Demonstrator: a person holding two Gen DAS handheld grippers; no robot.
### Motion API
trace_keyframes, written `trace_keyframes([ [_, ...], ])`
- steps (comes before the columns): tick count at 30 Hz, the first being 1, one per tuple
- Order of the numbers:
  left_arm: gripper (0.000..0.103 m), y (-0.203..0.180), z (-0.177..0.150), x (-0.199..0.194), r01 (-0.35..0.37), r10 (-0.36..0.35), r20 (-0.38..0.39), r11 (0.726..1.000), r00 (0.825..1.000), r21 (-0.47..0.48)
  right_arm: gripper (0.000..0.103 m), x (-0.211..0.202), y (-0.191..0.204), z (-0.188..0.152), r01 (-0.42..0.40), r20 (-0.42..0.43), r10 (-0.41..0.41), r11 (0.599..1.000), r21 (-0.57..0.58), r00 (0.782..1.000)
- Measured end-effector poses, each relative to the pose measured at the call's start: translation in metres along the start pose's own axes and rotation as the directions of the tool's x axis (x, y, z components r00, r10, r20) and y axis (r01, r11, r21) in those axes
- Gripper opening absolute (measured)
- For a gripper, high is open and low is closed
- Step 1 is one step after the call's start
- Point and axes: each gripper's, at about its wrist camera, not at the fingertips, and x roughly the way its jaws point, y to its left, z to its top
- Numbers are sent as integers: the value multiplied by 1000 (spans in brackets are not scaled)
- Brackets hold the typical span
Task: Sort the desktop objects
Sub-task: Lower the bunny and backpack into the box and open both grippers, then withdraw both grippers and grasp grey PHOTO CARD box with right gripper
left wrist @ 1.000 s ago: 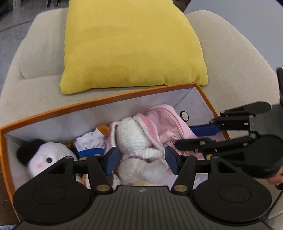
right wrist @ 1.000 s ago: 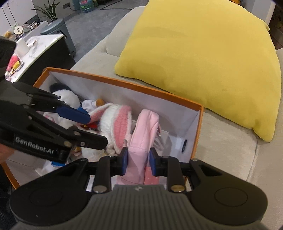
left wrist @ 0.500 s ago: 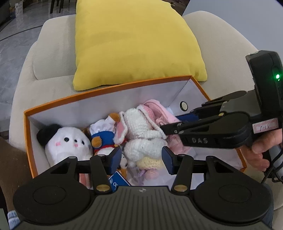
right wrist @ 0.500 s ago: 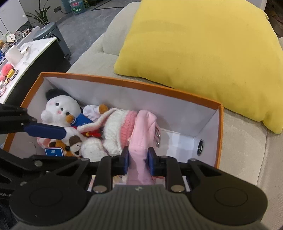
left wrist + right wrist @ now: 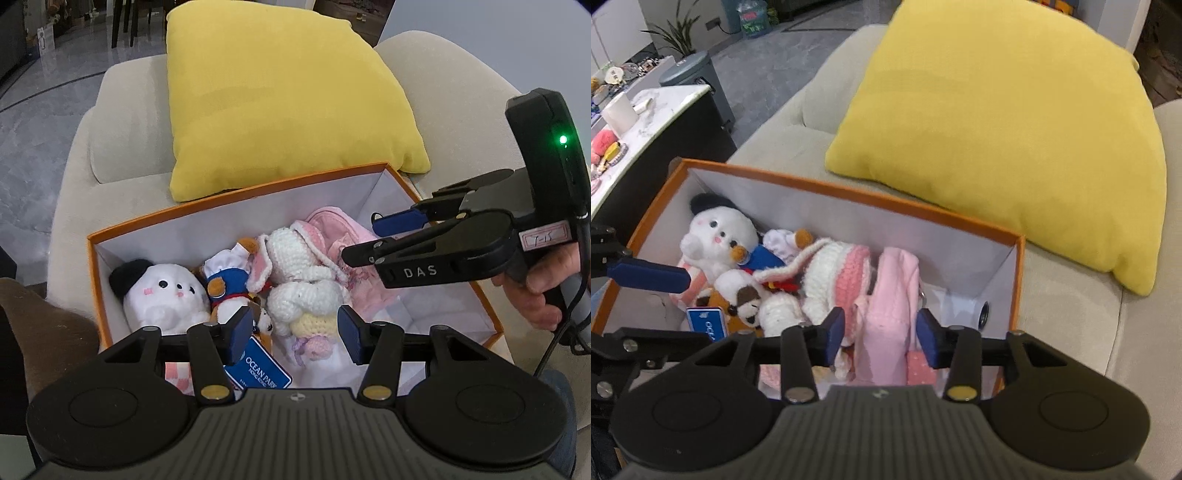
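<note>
right gripper [image 5: 880, 334]: just opening, astride pink pouch [image 5: 890, 295], pads clear | pouch: lengthwise ahead | left gripper [image 5: 291, 334]: open, empty

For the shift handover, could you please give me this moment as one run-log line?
right gripper: just opened, pink bag released | left gripper: open, empty | orange box: plush toys inside

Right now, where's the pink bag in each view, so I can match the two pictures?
Left wrist: the pink bag lies right of centre, at the box's right end, behind the white crochet bunny.
Right wrist: the pink bag sits low and central, between the open right claw pads.
Shared landmark: the yellow pillow behind the orange box.
</note>
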Motion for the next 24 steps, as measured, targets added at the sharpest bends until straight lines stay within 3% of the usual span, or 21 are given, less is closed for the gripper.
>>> trace_keyframes([
  [10, 59, -16, -8, -25, -24, 24, 28, 1000, 999, 10, 46, -32, 3, -4, -11, 43, 12, 1000, -25, 999],
  [14, 53, -26, -16, -39, -56, 55, 42, 998, 998, 12, 42, -51, 2, -14, -21, 59, 22, 1000, -13, 998],
  [19, 53, -43, -40, -71, -78, 77, 86, 997, 993, 9, 40, -90, 11, -47, -70, 132, 73, 997, -30, 989],
  [24, 53, -61, -78, -96, -154, 153, 112, 988, 982, 2, 40, -124, 25, -103, -114, 233, 121, 992, -45, 965],
])
